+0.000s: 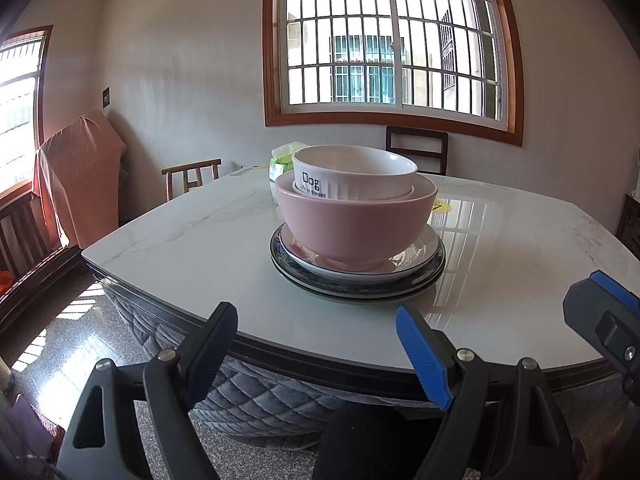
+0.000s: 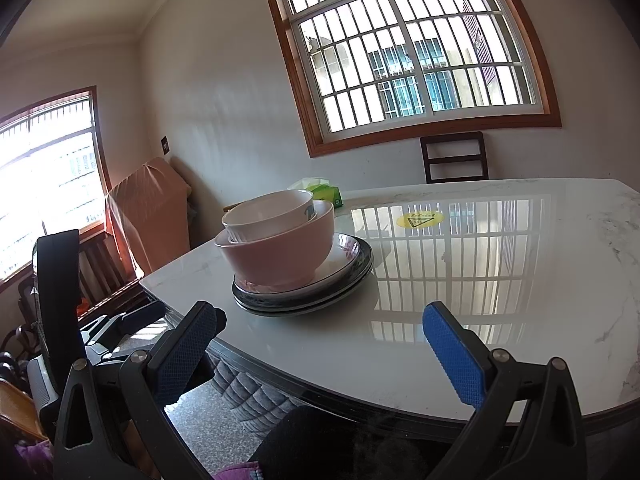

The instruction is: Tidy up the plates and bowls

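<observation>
On the marble worktop (image 1: 180,248) sits one stack: dark plates (image 1: 358,286), white plate (image 1: 416,258), pink bowl (image 1: 356,220), white bowl (image 1: 356,174). Left tongs (image 1: 316,354) and right tongs (image 2: 320,354) hang back near the edge, wide open, empty. Stacking looks done; any next move means reaching forward.

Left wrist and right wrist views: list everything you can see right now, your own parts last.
white bowl: one, white with lettering, nested in the pink bowl
pink bowl: one, pink, on the white plate
white plate: one, white with dark rim line, on the dark plates
dark plates: apparently two, dark, stacked at table centre
tissue pack: one, green, behind the stack
sticker: one, yellow, on the tabletop
table: one, white marble
chairs: several, wooden, around the table
windows: two, barred
left tool: open, empty
right tool: open, empty
</observation>
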A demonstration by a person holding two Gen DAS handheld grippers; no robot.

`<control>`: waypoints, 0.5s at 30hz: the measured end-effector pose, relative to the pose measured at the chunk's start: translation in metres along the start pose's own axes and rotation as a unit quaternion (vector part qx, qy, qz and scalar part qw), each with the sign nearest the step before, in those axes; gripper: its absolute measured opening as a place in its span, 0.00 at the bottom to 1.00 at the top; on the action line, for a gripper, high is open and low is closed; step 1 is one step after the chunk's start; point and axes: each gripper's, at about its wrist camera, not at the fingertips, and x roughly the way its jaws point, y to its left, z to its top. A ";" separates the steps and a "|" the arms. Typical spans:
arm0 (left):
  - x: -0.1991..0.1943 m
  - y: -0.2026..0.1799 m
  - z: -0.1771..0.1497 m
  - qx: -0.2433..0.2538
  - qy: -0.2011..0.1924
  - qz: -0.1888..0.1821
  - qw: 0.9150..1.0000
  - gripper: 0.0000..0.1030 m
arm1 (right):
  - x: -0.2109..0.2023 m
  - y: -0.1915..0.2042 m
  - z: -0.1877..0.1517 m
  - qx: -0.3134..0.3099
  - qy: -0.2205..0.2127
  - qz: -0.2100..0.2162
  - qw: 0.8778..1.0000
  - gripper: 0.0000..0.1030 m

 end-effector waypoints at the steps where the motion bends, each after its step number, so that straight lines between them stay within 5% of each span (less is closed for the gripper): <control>1: 0.000 0.000 0.000 0.001 0.001 0.000 1.000 0.81 | 0.000 0.000 0.000 0.000 0.001 0.000 1.000 1.00; 15: -0.003 -0.013 -0.003 0.035 -0.017 0.019 0.999 0.87 | 0.000 -0.002 -0.003 -0.001 0.003 0.000 1.000 1.00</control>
